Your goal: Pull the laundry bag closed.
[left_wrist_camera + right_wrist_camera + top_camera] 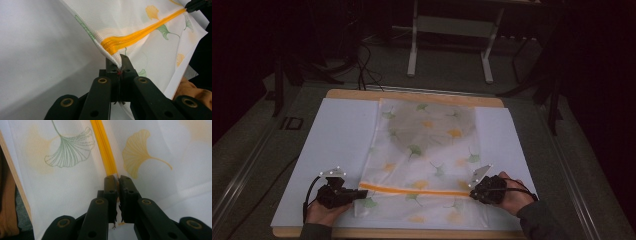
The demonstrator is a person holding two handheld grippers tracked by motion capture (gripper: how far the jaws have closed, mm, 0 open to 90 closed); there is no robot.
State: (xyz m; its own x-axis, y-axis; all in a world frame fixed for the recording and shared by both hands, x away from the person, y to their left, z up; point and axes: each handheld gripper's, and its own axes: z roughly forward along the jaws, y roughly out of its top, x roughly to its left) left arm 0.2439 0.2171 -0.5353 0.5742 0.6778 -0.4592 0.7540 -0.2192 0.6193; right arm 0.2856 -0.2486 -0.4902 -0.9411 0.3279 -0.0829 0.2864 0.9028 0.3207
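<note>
I hold the mesh bag (427,155) flat on the tabletop (342,95). My left hand-held gripper (362,192) is clamped on the bag's corner, my right hand-held gripper (473,192) on the orange zipper's (414,190) end, keeping the zipper taut for sliding.

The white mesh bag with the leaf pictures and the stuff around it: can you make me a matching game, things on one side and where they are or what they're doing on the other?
Things:
1. white mesh bag printed with ginkgo leaves
2. orange zipper band
3. left gripper
4. white paper sheet

Places or states:
A. clamped shut on the bag's edge by the zipper's left end
B. lies flat under the bag, on the wooden table
C. runs across the bag between the two grippers
D. spread out in the middle, a round grey shape showing through its far part

Pairs: 1-D, 2-C, 3-A, 4-B
</note>
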